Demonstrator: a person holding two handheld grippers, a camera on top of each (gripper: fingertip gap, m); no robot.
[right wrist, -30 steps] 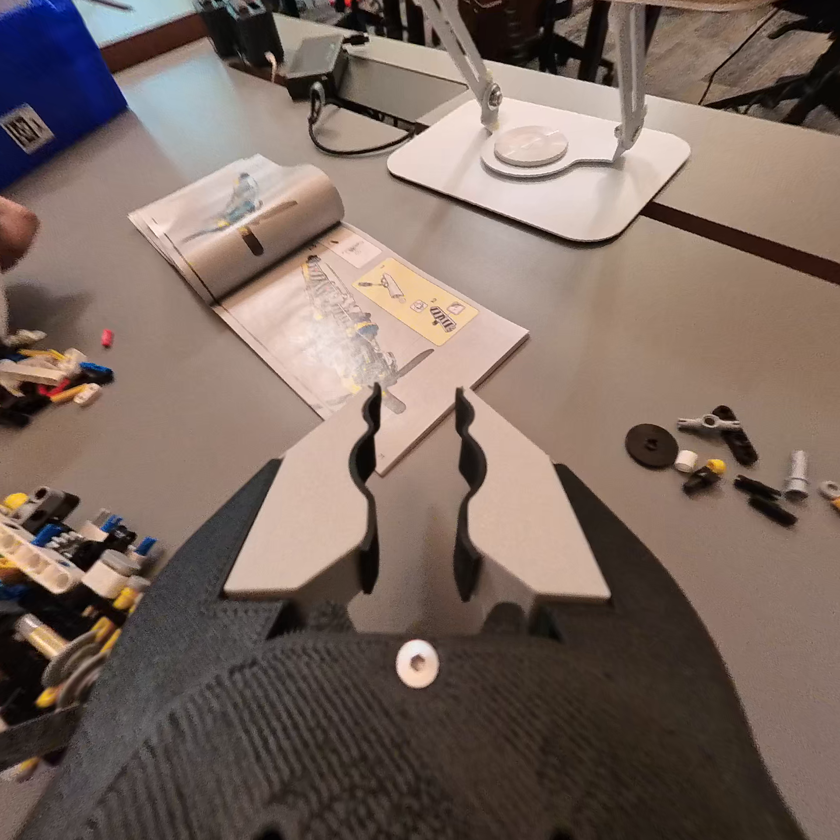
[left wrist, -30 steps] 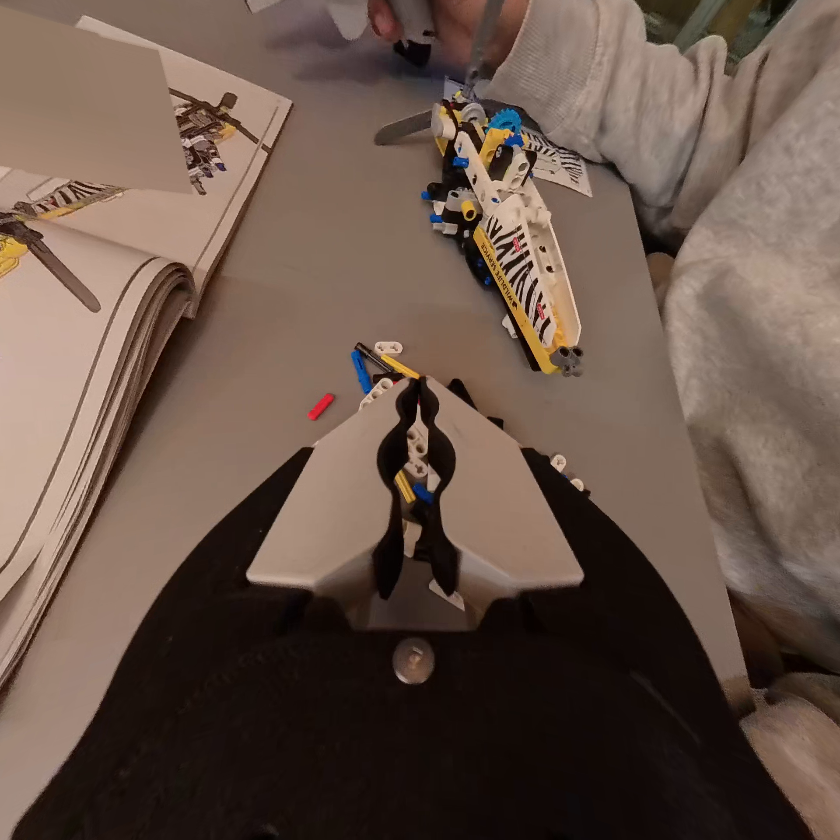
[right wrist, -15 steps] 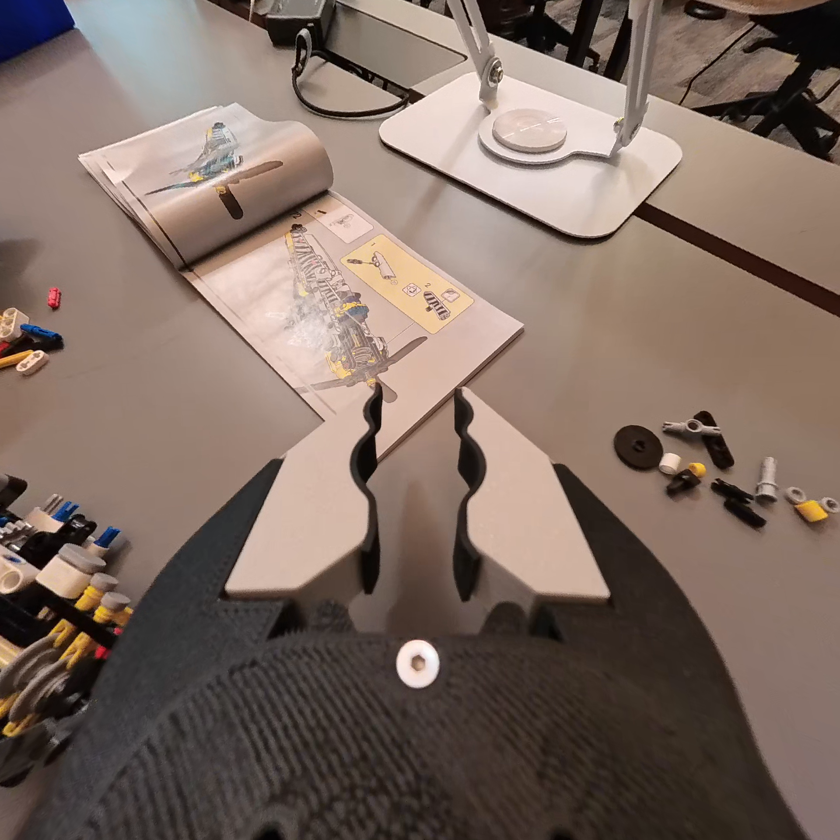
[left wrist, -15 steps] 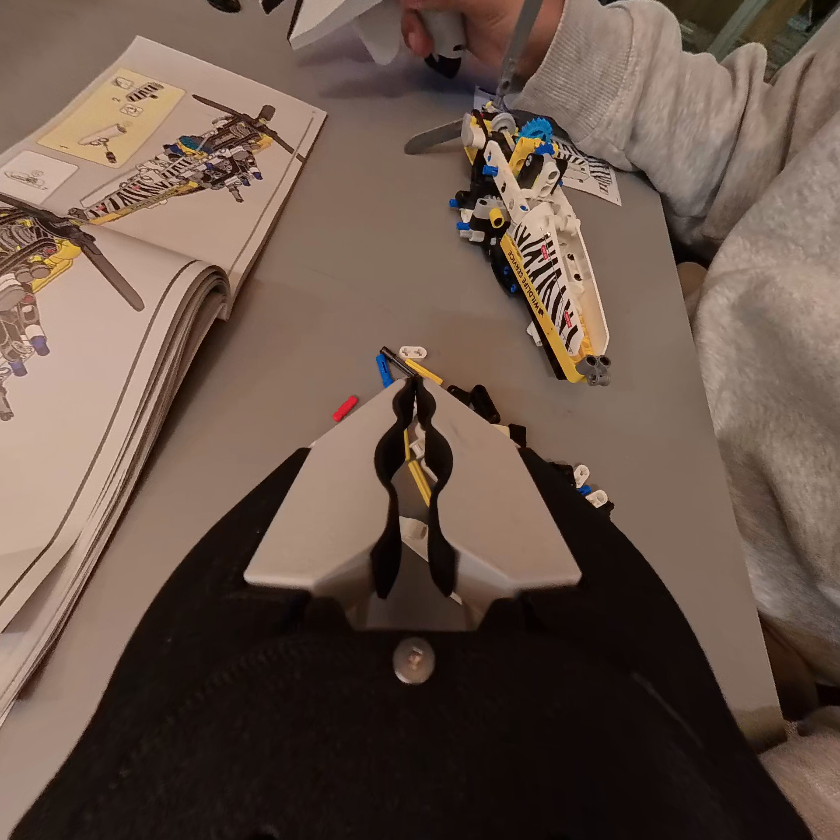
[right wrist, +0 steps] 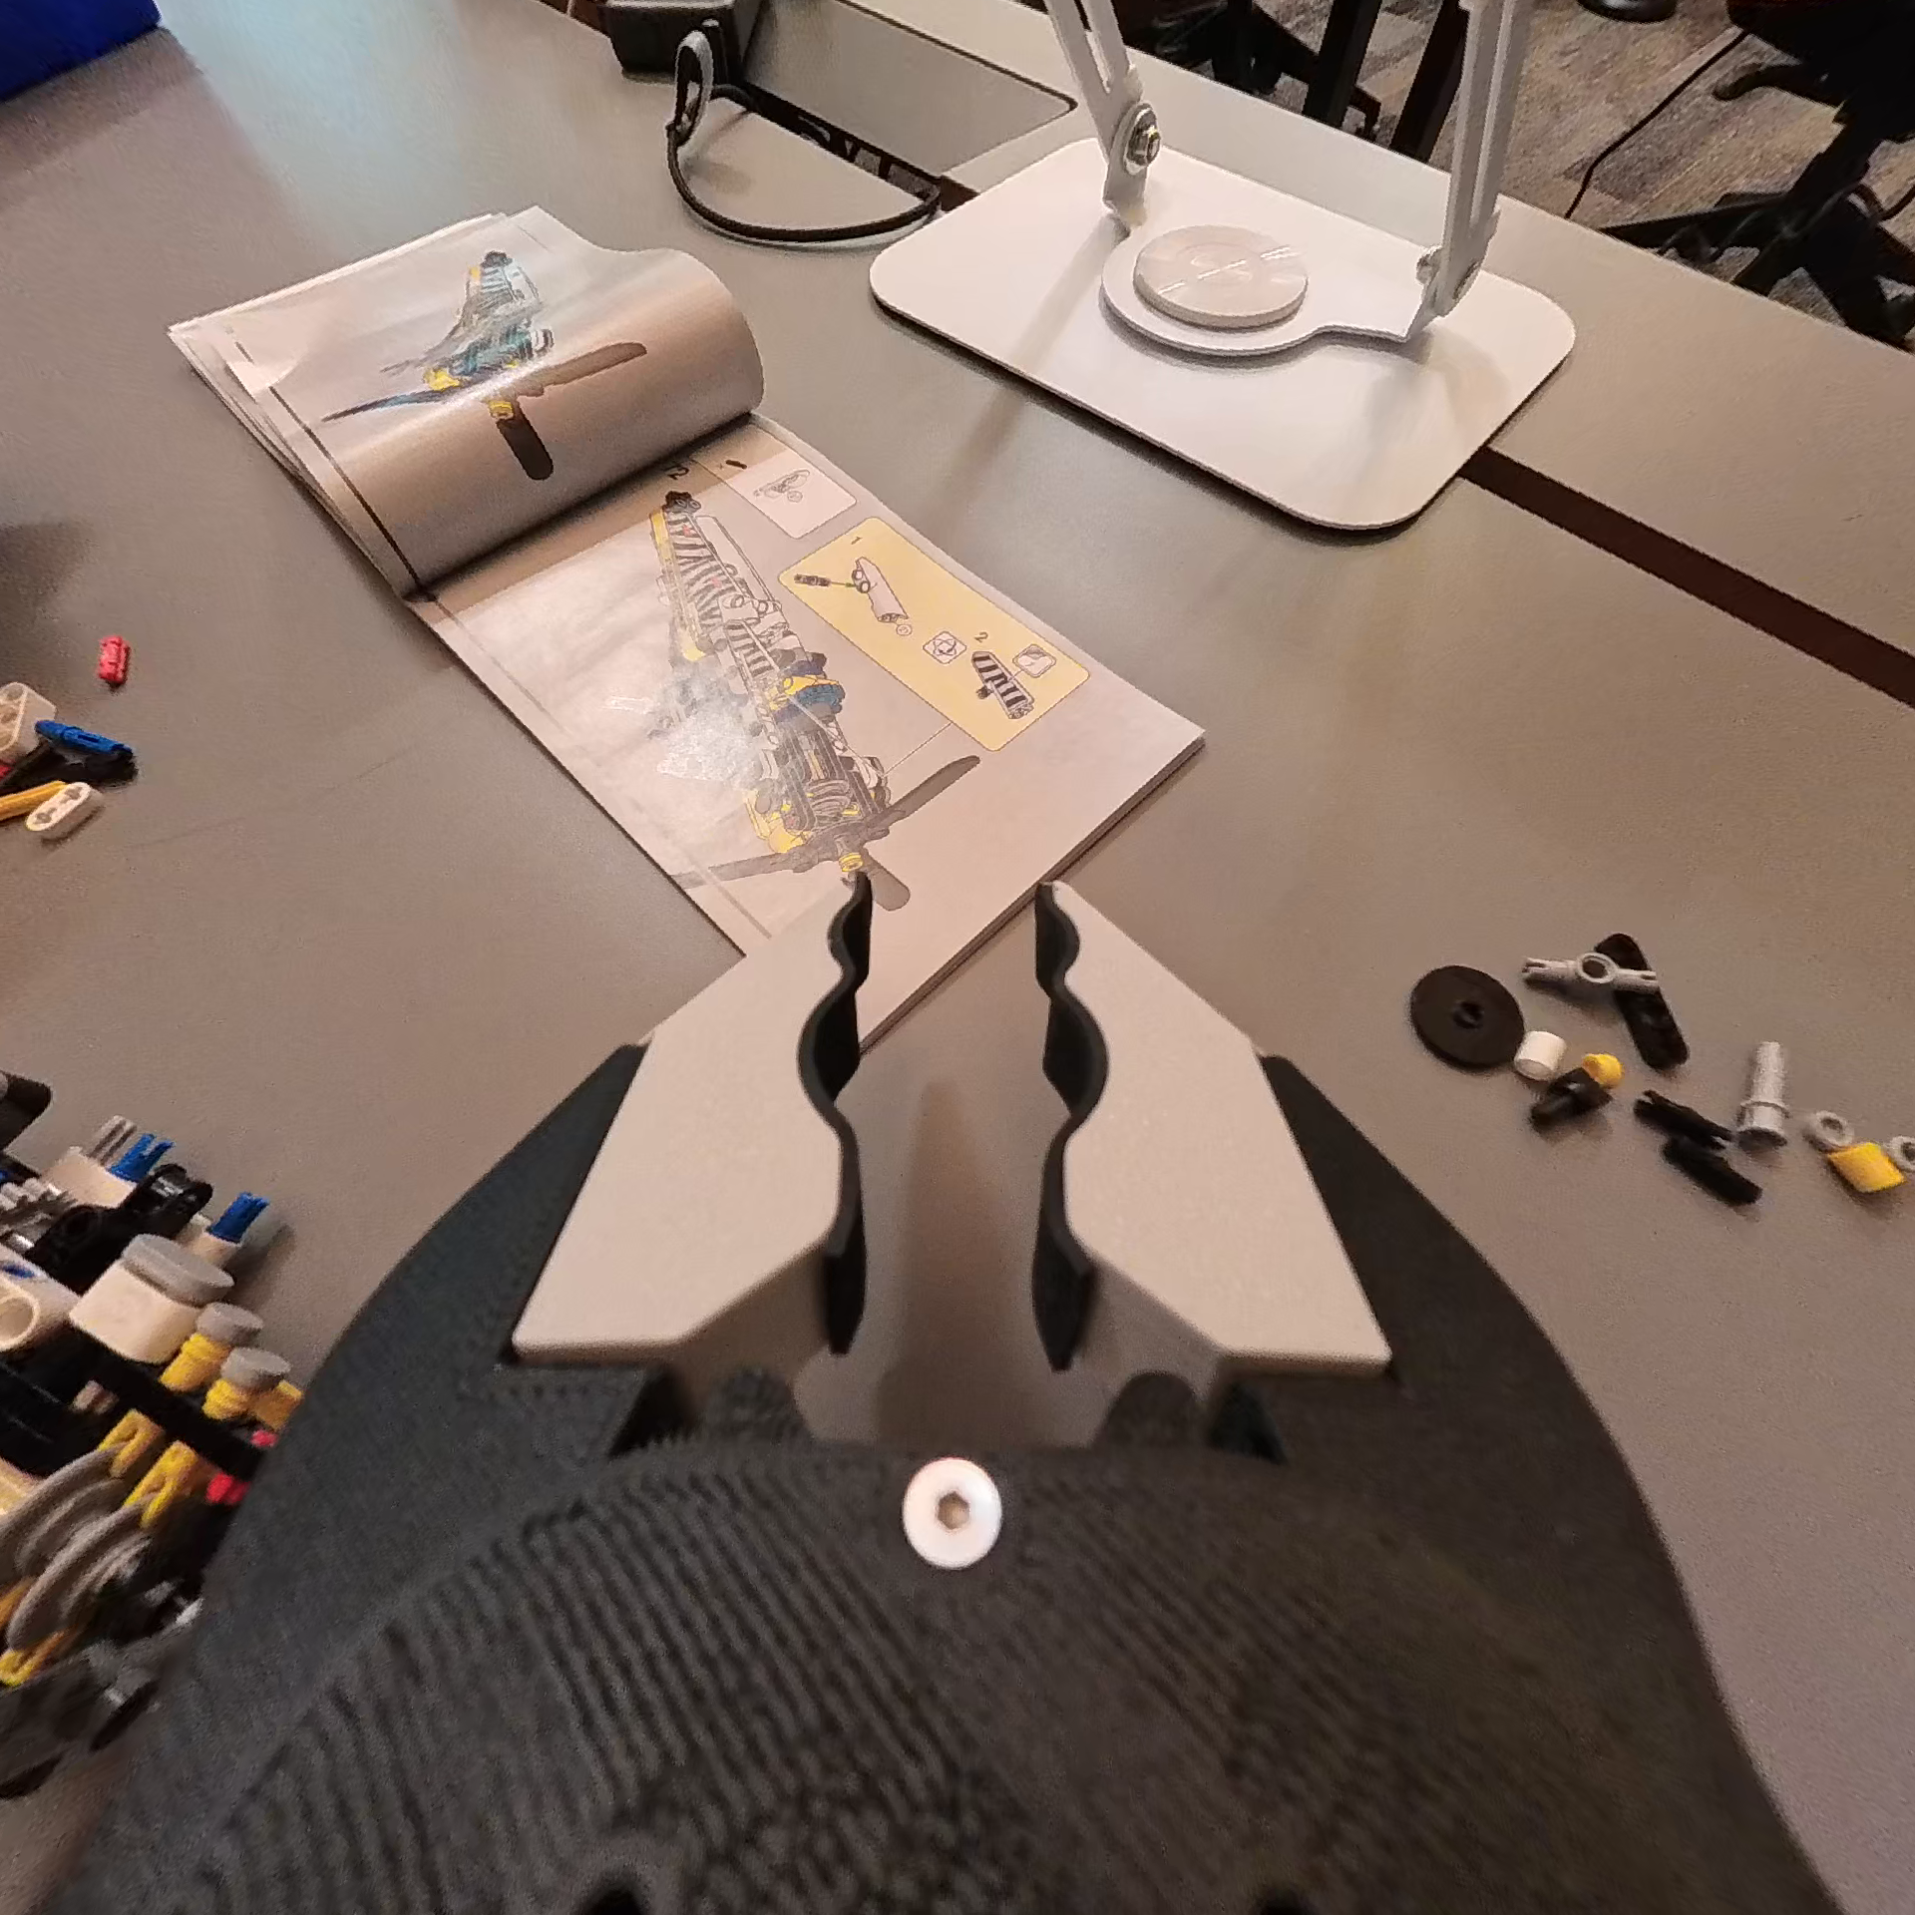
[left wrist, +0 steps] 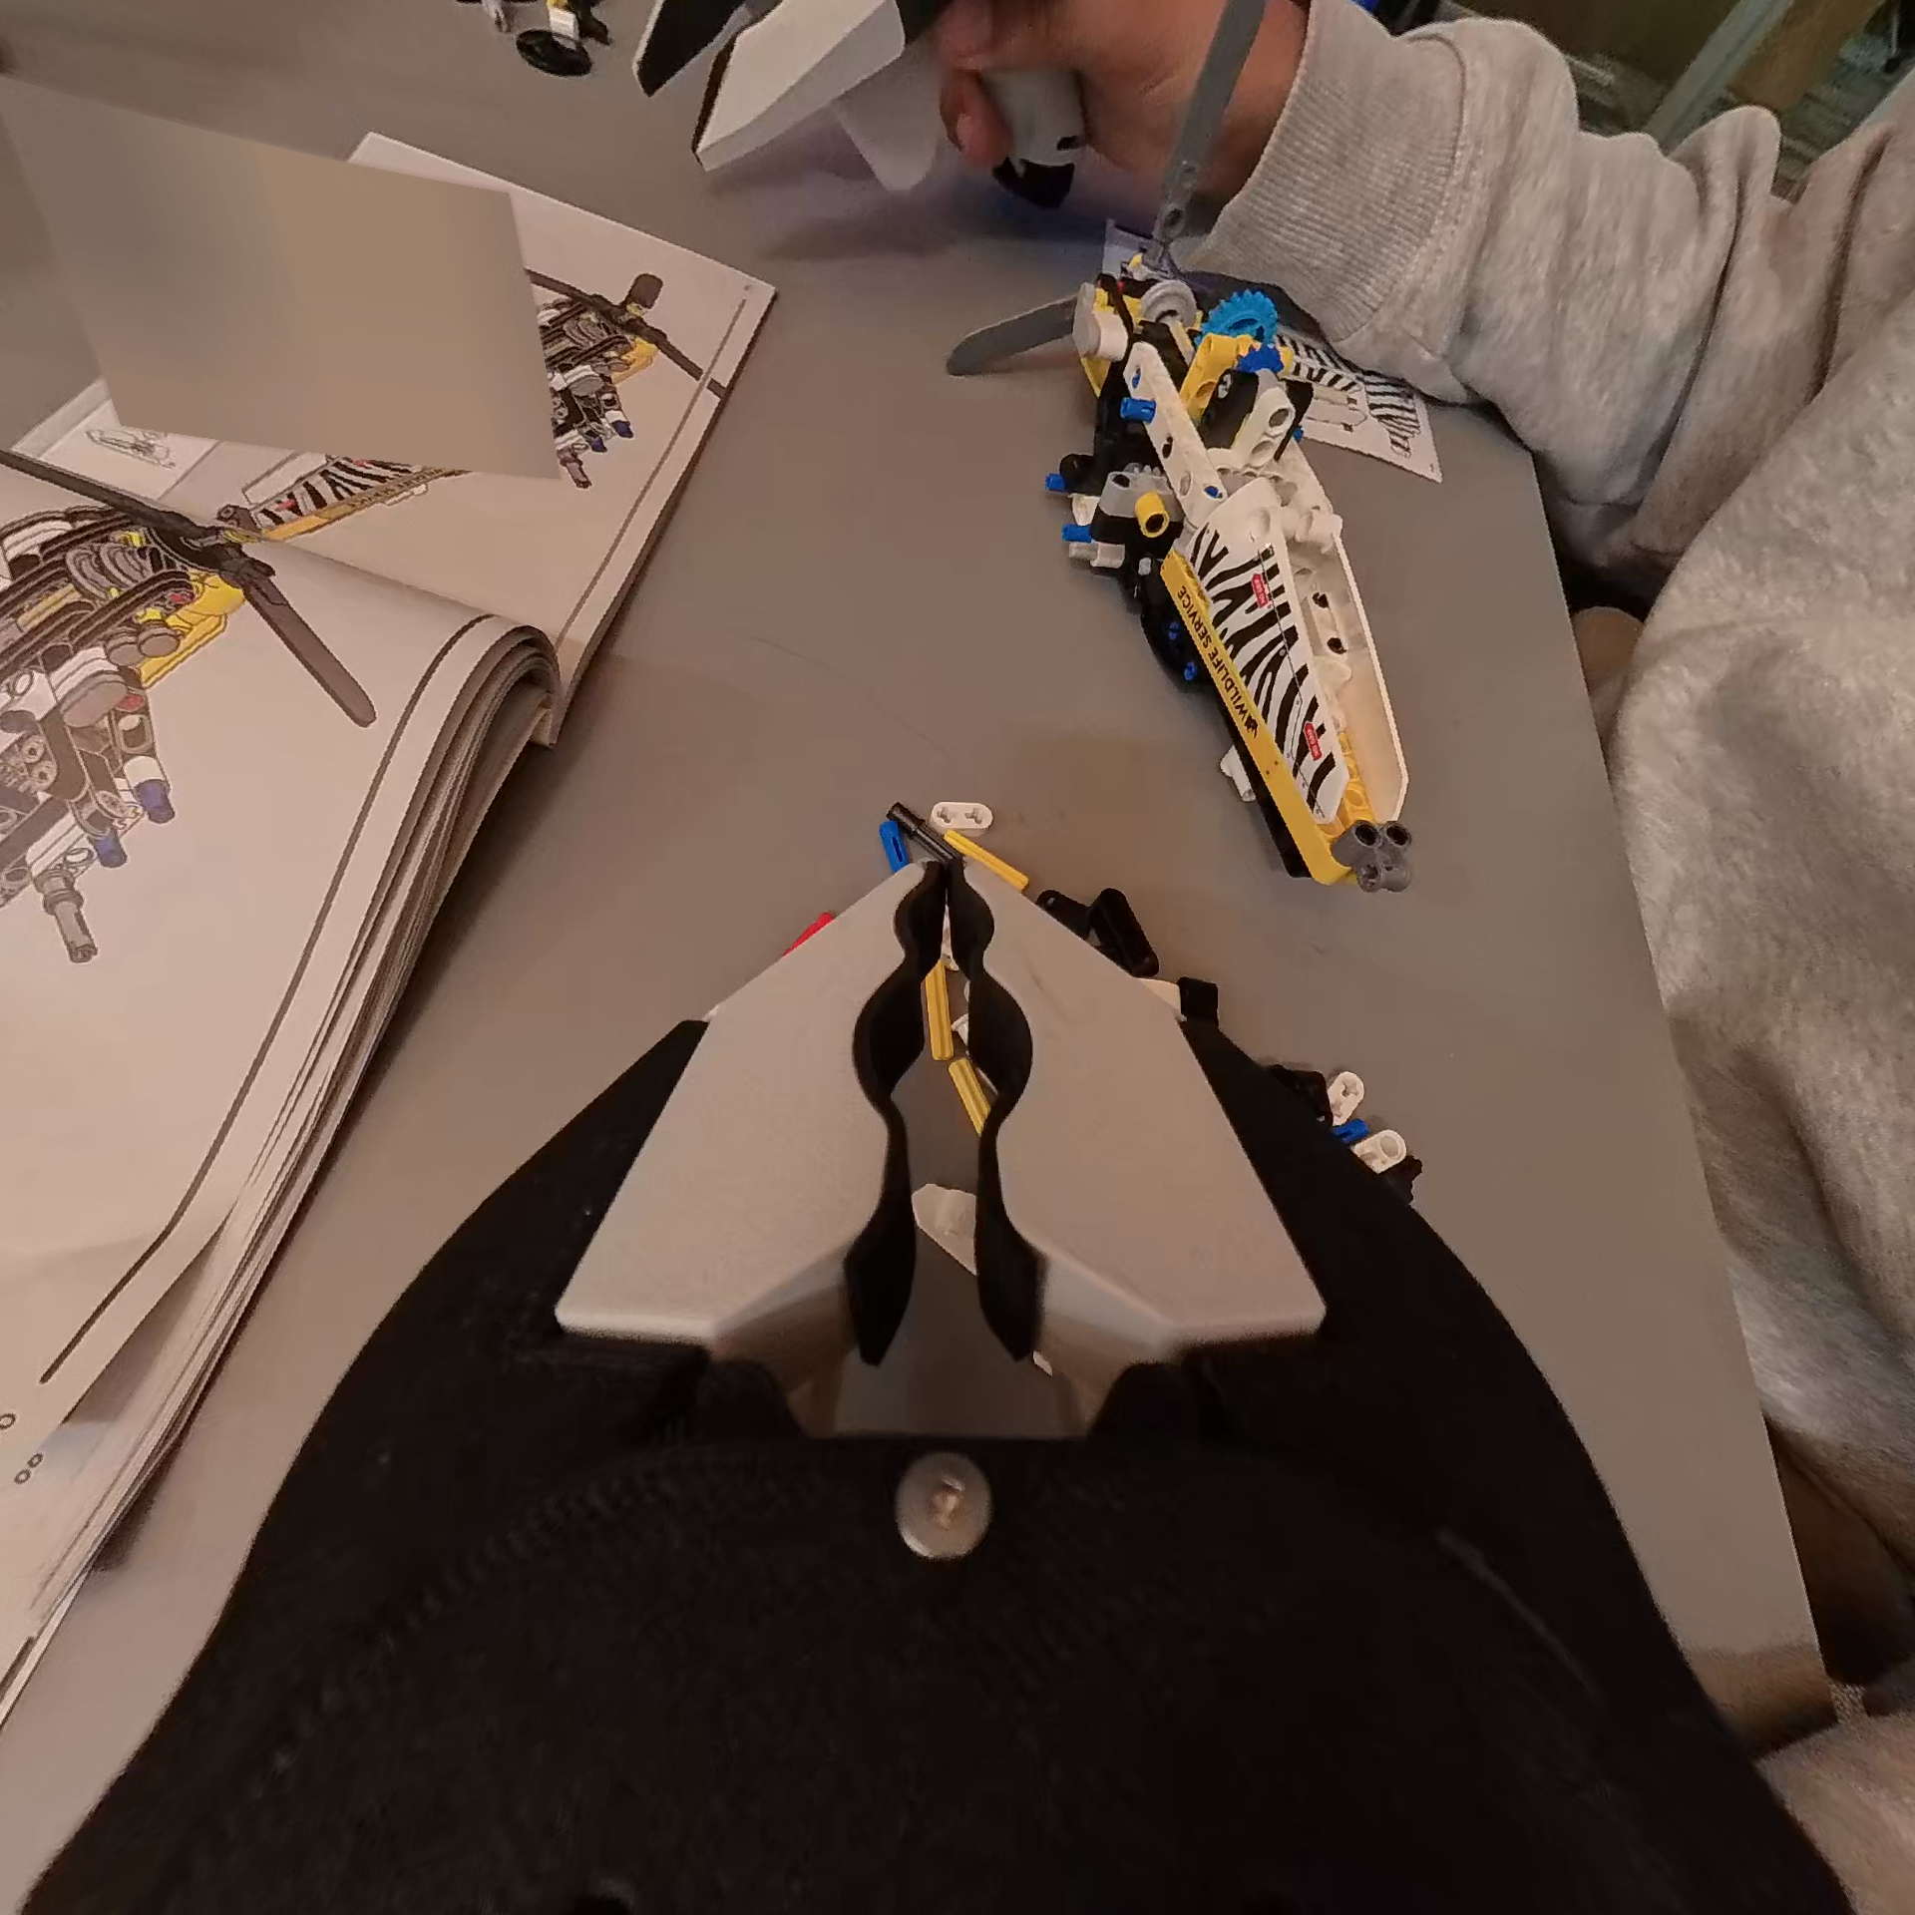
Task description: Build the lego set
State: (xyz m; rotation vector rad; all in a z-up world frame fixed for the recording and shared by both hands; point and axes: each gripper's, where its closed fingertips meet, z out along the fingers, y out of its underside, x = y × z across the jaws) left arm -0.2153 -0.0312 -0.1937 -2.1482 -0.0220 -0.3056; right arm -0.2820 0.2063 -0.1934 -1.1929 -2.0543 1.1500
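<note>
Item: black pin (left wrist: 920, 832), long axis running 10-to-4 o'clock, being pinched at the tips of the left hand-held gripper (left wrist: 941, 881) above loose pieces on the desk (left wrist: 829, 580); lego model (left wrist: 1259, 580) lying toward 1 o'clock; right hand-held gripper (right wrist: 945, 907) being held spread, empty.

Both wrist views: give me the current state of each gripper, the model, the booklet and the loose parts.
Left gripper: fingertips nearly together over the small parts pile; a grip cannot be told.
Right gripper: open, empty, at the booklet's near corner.
Zebra-striped model: partly built, lying on the table.
Instruction booklet: open, left pages curled up.
Small parts on the right: loose, scattered.
</note>
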